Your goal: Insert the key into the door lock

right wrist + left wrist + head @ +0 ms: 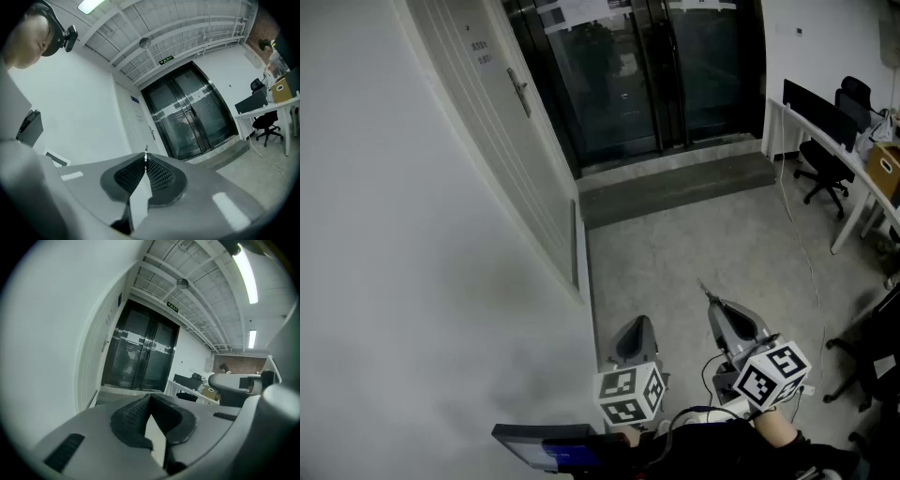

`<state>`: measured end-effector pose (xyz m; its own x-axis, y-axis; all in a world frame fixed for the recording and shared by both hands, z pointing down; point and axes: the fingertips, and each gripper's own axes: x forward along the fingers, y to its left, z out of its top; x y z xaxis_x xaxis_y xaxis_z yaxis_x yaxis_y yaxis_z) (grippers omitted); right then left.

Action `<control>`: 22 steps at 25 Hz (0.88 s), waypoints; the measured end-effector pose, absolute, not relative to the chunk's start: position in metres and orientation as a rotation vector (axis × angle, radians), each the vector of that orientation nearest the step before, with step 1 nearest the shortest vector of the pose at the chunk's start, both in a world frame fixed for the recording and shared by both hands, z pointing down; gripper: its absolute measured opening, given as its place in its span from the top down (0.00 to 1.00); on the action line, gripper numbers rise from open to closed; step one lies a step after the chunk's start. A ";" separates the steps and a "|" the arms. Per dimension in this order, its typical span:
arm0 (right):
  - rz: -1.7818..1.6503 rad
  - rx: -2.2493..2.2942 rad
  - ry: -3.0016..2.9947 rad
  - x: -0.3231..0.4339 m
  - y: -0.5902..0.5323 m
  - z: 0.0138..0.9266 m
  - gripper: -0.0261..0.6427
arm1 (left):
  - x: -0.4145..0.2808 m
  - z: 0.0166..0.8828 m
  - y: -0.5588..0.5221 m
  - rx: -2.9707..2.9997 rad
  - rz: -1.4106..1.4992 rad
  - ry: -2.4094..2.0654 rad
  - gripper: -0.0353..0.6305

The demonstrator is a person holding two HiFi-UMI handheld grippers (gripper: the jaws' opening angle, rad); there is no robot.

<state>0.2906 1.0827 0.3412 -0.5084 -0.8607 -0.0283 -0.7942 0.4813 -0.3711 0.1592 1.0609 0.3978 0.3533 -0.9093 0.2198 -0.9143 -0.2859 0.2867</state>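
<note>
Left wall: plain white wall (394, 234), bare.
Far end: dark glass double doors (628, 75) in black frames; paper notices (581, 11) were stuck near the top.
Threshold: dark grey step (675, 187) lay before those doors.
Floor: pale grey floor (694, 253), mottled; a thin cable (806, 253) trailed across it.
Right side: white desk (842, 148) with dark monitor (811, 103); black office chair (827, 169) beside it; cardboard box (886, 169) on the desk.
Ceiling: white ribbed ceiling (206, 277); green exit sign (173, 307) hung above the doors.
Light: strip lamp (247, 275) was lit overhead.

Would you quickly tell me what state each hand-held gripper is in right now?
Left hand-held gripper: closed, nothing between its jaws.
Right hand-held gripper: closed on the key, whose tip sticks out past the jaws.
</note>
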 end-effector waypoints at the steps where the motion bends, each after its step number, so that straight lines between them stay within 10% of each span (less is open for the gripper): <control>1: -0.465 -1.428 2.518 0.289 1.082 0.341 0.94 | 0.158 0.398 1.061 2.260 0.019 -1.603 0.95; 22: -0.519 -1.456 2.555 0.261 1.073 0.357 0.94 | 0.132 0.419 1.061 2.201 0.044 -1.567 0.95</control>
<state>0.2610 1.0733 0.3565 -0.5154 -0.8562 0.0356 -0.8023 0.4675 -0.3711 0.1315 1.0608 0.4194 0.3585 -0.8930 0.2719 -0.9069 -0.2641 0.3284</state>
